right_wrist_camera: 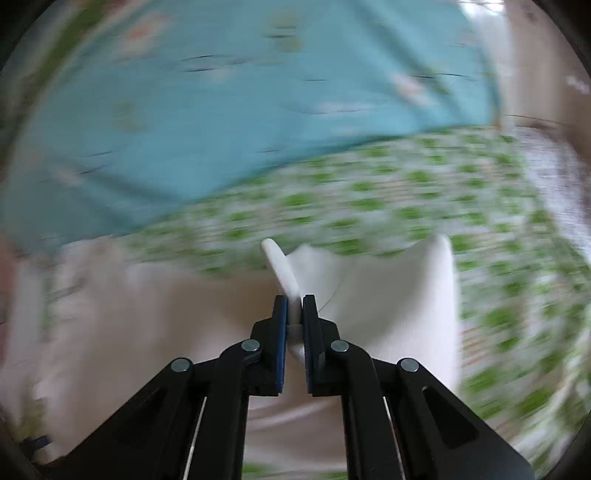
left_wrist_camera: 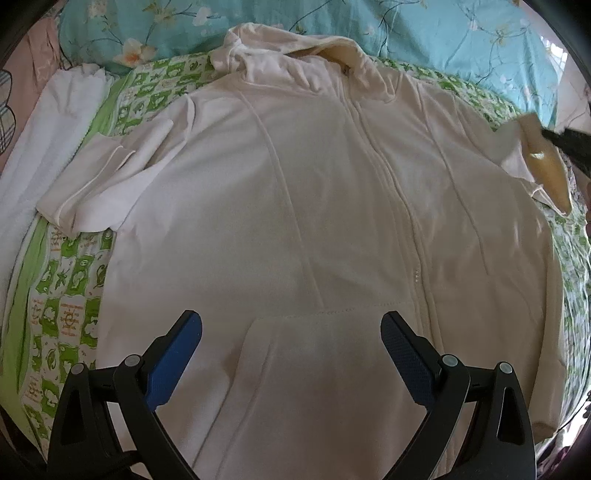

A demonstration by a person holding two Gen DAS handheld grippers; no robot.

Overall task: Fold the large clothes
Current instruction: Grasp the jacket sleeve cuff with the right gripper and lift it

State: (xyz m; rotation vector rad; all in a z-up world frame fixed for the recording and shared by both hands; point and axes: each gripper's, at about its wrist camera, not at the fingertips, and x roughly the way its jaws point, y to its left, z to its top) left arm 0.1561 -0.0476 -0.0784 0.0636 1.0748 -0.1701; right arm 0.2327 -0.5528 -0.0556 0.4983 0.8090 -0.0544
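Hoodie point(left_wrist_camera: 317, 206): cream, zip-front, large; laid face-up and spread flat on the bed point(left_wrist_camera: 66, 302), hood toward the blue floral quilt point(left_wrist_camera: 443, 33), hem nearest the left wrist camera. Flat spread judged deliberate, giving straight fold lines.

Left sleeve point(left_wrist_camera: 99, 181): lying partly bent beside the body, over the green-checked sheet; not yet folded in.

Right sleeve point(right_wrist_camera: 369, 295): cuff end lifted clear of the bed, pinched between the closed fingers of the right gripper point(right_wrist_camera: 294, 306). Heavy blur in the right wrist view suggests a sweep in progress, probably carrying the sleeve across the chest.

Left gripper point(left_wrist_camera: 291, 328): fingers spread wide, holding nothing, poised over the front pocket near the hem; likely placed ready to pin or take the hem.

White cloth point(left_wrist_camera: 48, 136): separate item at the bed's left edge, apart from the work.
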